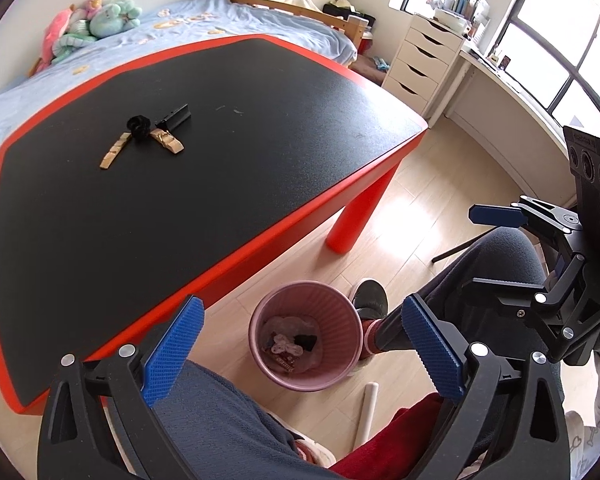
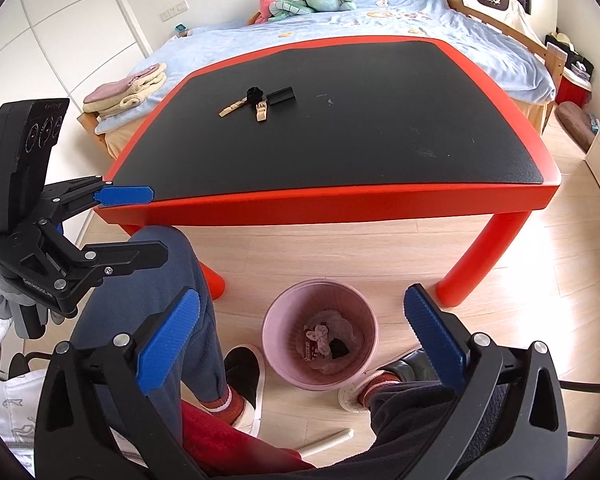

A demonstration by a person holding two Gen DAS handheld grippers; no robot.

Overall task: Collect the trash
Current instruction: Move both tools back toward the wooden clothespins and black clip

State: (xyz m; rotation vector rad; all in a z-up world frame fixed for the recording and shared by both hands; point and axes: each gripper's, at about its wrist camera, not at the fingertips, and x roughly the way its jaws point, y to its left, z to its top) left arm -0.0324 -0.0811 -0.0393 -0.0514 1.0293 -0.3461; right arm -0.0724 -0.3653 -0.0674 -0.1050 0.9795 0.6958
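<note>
Two grippers hang above the floor with jaws spread wide and nothing between the blue pads. The left gripper points down at a pink wastebasket, which stands on the pale wood floor just ahead of its fingertips and between the person's feet; crumpled wrappers and scraps lie at the bottom. The right gripper frames the same basket between its open fingers, the trash inside clearly in view. Beyond both tools stands a red table with a black top. Well ahead on that top sit a black scrunchie, a small black box just beside it, and two beige wooden clips touching or nearly touching the scrunchie. A bed with plush toys lies behind the table.
</note>
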